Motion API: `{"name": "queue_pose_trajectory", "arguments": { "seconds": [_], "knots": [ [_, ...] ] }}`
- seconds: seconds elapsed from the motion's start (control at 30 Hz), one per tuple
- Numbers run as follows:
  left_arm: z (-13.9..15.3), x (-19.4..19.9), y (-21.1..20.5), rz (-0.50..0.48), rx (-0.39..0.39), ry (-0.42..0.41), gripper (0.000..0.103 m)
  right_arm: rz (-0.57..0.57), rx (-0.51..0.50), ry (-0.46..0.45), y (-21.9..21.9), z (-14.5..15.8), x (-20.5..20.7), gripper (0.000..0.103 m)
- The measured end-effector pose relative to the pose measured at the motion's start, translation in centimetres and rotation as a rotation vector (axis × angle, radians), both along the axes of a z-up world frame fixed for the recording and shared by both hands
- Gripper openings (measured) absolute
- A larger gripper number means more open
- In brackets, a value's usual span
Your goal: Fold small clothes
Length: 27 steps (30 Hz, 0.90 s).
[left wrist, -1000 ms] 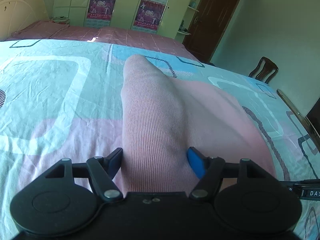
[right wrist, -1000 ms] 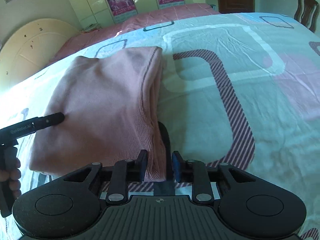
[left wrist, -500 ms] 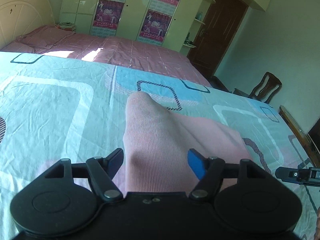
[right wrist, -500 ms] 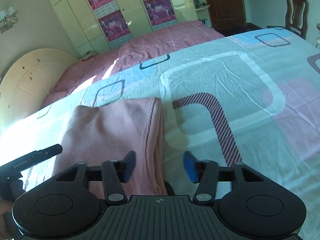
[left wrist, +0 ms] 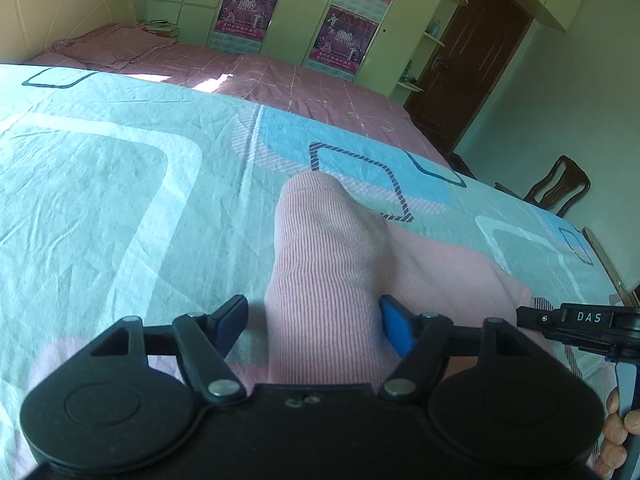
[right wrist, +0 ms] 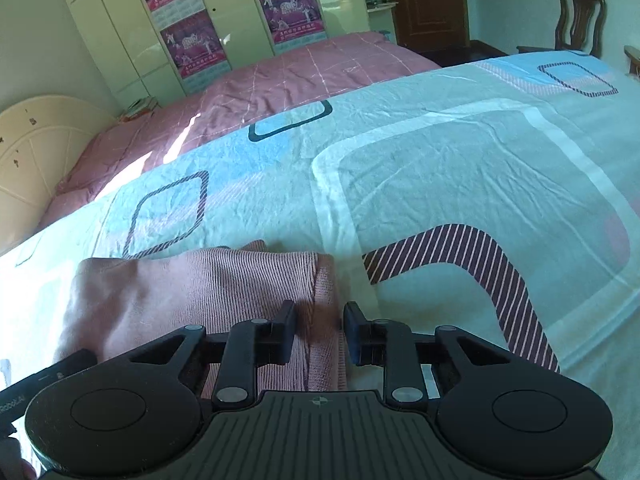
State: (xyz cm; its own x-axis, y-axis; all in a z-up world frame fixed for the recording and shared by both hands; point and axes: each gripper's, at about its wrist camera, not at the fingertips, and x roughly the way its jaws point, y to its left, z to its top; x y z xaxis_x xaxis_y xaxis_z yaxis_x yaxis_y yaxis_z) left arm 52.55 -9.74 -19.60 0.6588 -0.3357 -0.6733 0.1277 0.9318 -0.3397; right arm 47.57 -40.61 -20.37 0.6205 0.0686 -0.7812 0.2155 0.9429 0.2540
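Observation:
A folded pink ribbed garment (left wrist: pixel 324 264) lies on the patterned bedsheet (left wrist: pixel 120 184). My left gripper (left wrist: pixel 314 322) is open, its jaws set wide on either side of the garment's near left fold, above it. In the right wrist view the same garment (right wrist: pixel 192 284) lies at the lower left. My right gripper (right wrist: pixel 320 330) is open with the garment's right edge between its jaws, not pinched. The right gripper's tip shows in the left wrist view (left wrist: pixel 568 318), and the left gripper's tip in the right wrist view (right wrist: pixel 60 372).
A second bed with a pink cover (left wrist: pixel 280 76) lies beyond the sheet, with wardrobes and posters (right wrist: pixel 192 40) behind. A wooden chair (left wrist: pixel 560 188) and a dark door (right wrist: pixel 428 0) stand at the right. A cream headboard (right wrist: pixel 36 152) is at the left.
My right gripper has let go of the garment's edge and opened. Both grippers have lifted and pulled back, so the garment sits lower in both views. The garment lies still.

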Motion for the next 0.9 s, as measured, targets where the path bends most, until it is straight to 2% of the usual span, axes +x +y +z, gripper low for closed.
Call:
{"name": "queue_pose_trajectory", "arguments": {
  "seconds": [0.1,0.23,0.33,0.43,0.6,0.8,0.9],
  "knots": [
    [-0.1,-0.3,0.0,0.041,-0.022,-0.018,0.072,0.030,-0.101,-0.031,0.5,-0.7,0.5,0.026],
    [0.0,-0.1,-0.6,0.046,0.001,-0.015,0.073,0.019,-0.070,-0.034,-0.2,-1.4,0.6,0.027],
    [1.0,-0.5,-1.1,0.015,0.066,-0.035,0.073,0.011,-0.023,-0.055,-0.7,0.2,-0.3,0.027],
    [1.9,-0.9,-1.0,0.013,0.067,-0.026,0.073,0.016,0.020,-0.078,-0.8,1.6,-1.6,0.027],
    [3.0,-2.3,-0.8,-0.001,0.088,-0.027,0.073,0.087,0.000,-0.114,0.5,3.7,-4.3,0.027],
    [3.1,-4.5,-0.8,-0.029,0.106,-0.012,0.074,0.141,-0.046,-0.079,2.2,3.3,-7.0,0.027],
    [2.6,-5.0,-1.1,-0.050,0.136,-0.005,0.077,0.129,-0.087,-0.010,2.1,1.5,-7.2,0.027]
  ]
}}
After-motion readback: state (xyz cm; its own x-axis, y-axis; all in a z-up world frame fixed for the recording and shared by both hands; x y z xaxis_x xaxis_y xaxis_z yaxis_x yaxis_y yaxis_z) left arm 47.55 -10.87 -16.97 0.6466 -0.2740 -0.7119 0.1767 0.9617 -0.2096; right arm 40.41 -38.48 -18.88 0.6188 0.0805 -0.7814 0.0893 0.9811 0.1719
